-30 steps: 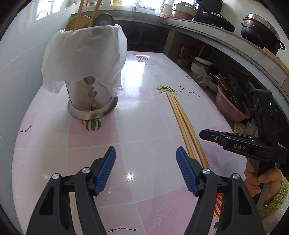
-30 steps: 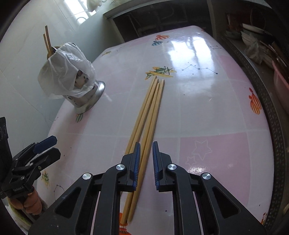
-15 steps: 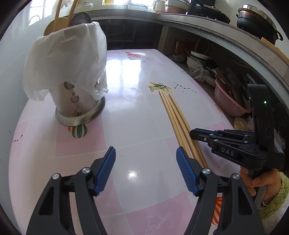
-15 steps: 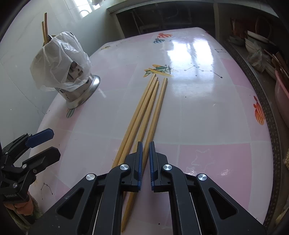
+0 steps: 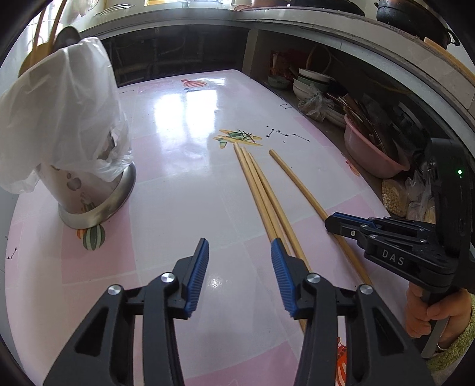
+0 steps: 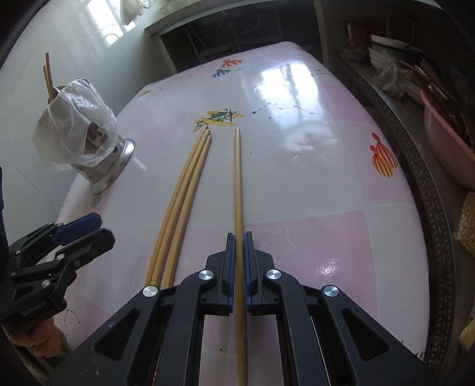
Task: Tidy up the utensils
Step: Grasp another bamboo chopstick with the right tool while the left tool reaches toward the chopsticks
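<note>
Three long wooden chopsticks [image 6: 184,193] lie side by side on the pink table [image 6: 311,166]; they also show in the left wrist view [image 5: 264,196]. My right gripper [image 6: 239,237] is shut on a fourth chopstick [image 6: 237,178], held apart to their right; it also shows in the left wrist view [image 5: 299,187]. A metal utensil holder [image 5: 86,193] draped with a white plastic bag [image 5: 62,115] stands at the left, with chopsticks in it. My left gripper [image 5: 239,252] is open and empty above the table, just left of the three chopsticks.
A shelf along the table's right edge holds a pink basin [image 5: 371,148], stacked bowls [image 5: 311,83] and bags. Pots [image 5: 412,17] stand on the counter above. A tiled wall [image 6: 26,89] runs along the left behind the holder.
My right gripper has closed on one chopstick and drawn it to the right, away from the other three. My left gripper has moved forward, staying open.
</note>
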